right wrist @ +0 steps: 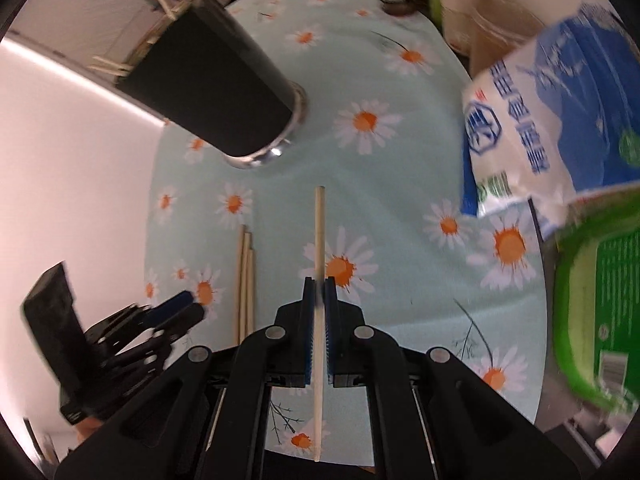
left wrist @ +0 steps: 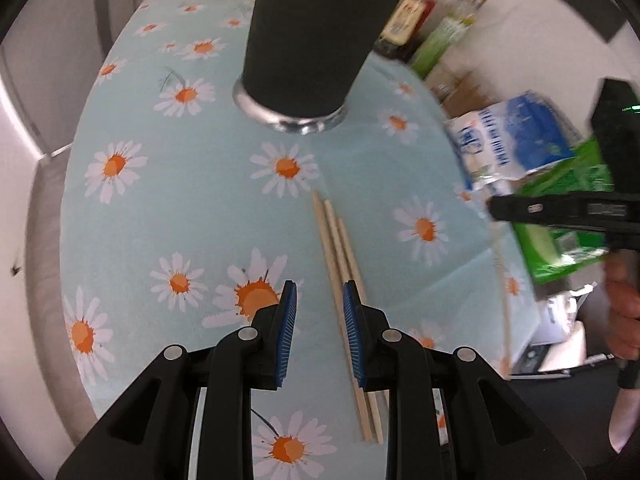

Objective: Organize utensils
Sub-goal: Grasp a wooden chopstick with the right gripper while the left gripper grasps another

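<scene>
Three wooden chopsticks lie side by side on the daisy-print tablecloth; they also show in the right wrist view. A black utensil cup with a metal base stands behind them; in the right wrist view the cup has sticks at its rim. My left gripper is open, low over the near part of the chopsticks. My right gripper is shut on a single chopstick, held above the cloth and pointing forward. It shows at the right of the left wrist view.
A blue-and-white bag and a green package sit at the table's right. Bottles and paper cups stand at the back right. A white wall lies to the left.
</scene>
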